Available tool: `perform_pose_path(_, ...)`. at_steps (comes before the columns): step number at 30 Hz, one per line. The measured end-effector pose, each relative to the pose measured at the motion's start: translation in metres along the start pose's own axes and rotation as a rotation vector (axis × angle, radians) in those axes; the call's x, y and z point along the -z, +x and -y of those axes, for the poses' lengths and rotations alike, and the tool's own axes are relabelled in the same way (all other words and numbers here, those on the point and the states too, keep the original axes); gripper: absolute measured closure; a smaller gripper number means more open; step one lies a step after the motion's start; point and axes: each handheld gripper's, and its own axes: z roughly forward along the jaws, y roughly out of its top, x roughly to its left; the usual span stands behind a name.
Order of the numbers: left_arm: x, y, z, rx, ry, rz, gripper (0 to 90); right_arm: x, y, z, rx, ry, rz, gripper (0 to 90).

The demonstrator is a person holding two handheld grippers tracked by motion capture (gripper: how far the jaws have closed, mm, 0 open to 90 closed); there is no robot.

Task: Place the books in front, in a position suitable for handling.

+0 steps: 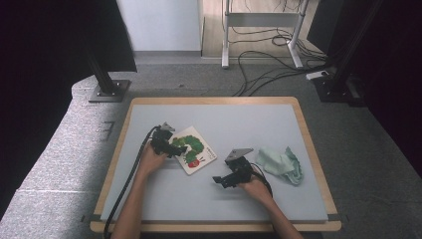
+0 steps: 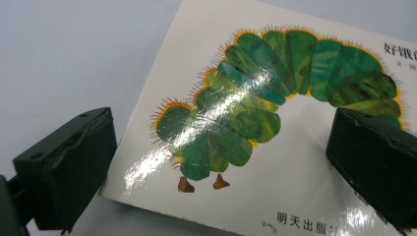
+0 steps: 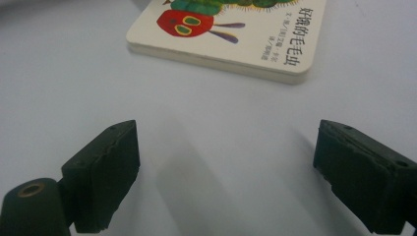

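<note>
Right tool: the right tool [image 1: 219, 181] lay low over bare table near the front edge, right of centre, jaws spread wide with nothing between them, aimed at the book.
Left tool: the left tool [image 1: 175, 149] sat further in, left of centre, jaws also released and parted; one jaw stood off the book's edge over the table, the other over the cover. Whether either pad touched the cover could not be told.
Book: a board book [image 1: 194, 149] with a green caterpillar on a white cover lay flat and closed, left of the table's middle, skewed to the table's edges.
Cloth: a pale green cloth [image 1: 281, 164] lay crumpled toward the right edge, well apart from the book.
Table: the grey table [image 1: 249, 119] had a wooden rim.
Step in hand: judged to be the approach to the book, left tool positioned at it, right tool waiting short of its near corner.
Next move: likely needs a jaw slipped under the thin edge, since the book lay flat.
Left gripper view: glossy glare on the caterpillar [image 2: 275, 93].
Right gripper view: the book's stacked page edge [image 3: 221, 61] and red caterpillar head [image 3: 186, 23].
</note>
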Motion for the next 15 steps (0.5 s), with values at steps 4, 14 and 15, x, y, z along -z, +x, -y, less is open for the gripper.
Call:
perform_pose_path(4, 0.002, -0.013, 0.003, -0.01, 0.009, 0.008, 0.0, 0.004, 0.003, 0.004, -0.003, 0.002, 0.005, 9.8)
perform_pose_path(14, 0.01, -0.046, 0.015, -0.029, 0.022, 0.035, 0.0, 0.017, 0.013, 0.017, -0.011, -0.001, 0.018, 10.0)
perform_pose_path(15, 0.011, -0.05, 0.017, -0.03, 0.025, 0.041, 0.0, 0.018, 0.014, 0.018, -0.01, -0.002, 0.017, 10.0)
